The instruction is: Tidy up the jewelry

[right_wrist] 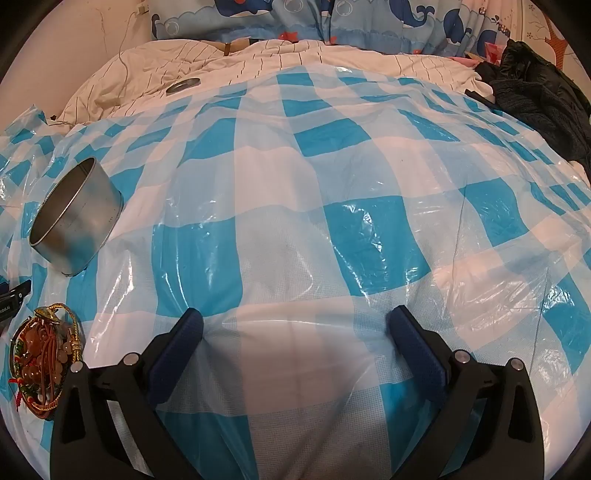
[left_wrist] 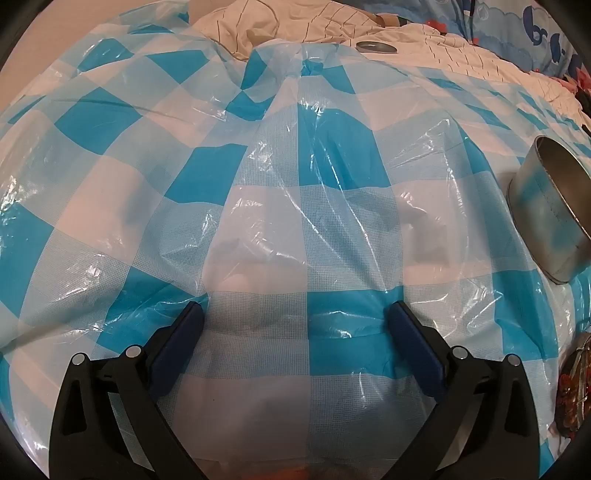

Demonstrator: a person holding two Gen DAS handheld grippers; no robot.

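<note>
Checkered plastic sheet (right_wrist: 332, 229) with one metal tin (right_wrist: 79, 218), one jewelry heap (right_wrist: 40, 362), perhaps bracelets, both grippers (left_wrist: 295, 314) (right_wrist: 295, 321) spread, empty.

We see a blue-and-white checked plastic sheet (right_wrist: 332, 177) over a cream pinstriped bedsheet (right_wrist: 258, 59), whale-print blue pillows (right_wrist: 369, 22) behind, dark crumpled clothing (right_wrist: 535, 85) at right.

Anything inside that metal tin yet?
The metal tin shows only bare wall through its open mouth; its bottom is hidden. The jewelry pile lies outside on the checkered sheet.
</note>
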